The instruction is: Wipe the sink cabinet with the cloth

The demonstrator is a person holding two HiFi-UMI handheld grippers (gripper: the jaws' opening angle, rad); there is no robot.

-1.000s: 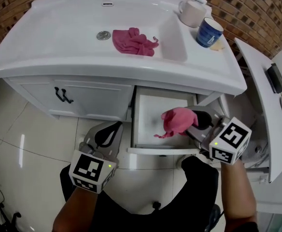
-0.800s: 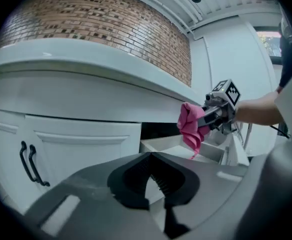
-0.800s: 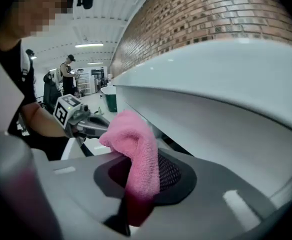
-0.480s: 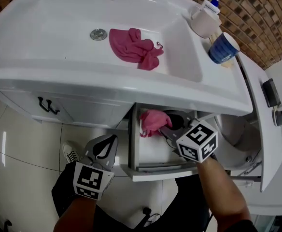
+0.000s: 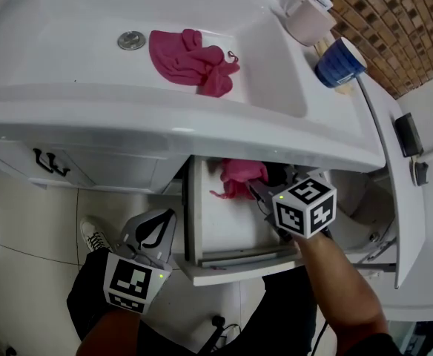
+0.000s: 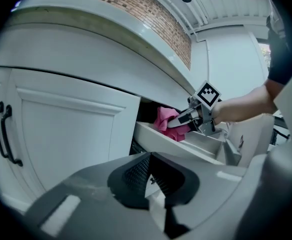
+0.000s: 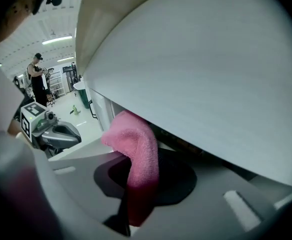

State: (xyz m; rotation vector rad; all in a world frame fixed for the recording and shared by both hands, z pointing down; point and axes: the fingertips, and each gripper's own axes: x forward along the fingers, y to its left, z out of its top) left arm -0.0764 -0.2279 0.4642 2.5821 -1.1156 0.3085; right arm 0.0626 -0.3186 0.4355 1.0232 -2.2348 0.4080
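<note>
Sink cloth [image 5: 189,58], gripped cloth [image 5: 240,175]: two cloths.

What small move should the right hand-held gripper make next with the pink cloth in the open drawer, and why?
Probably pull the pink terry cloth forward across the floor of the white open drawer. The right hand-held gripper is shut on it at the drawer's back, under the white sink countertop, and most bare floor lies toward the front.
</note>
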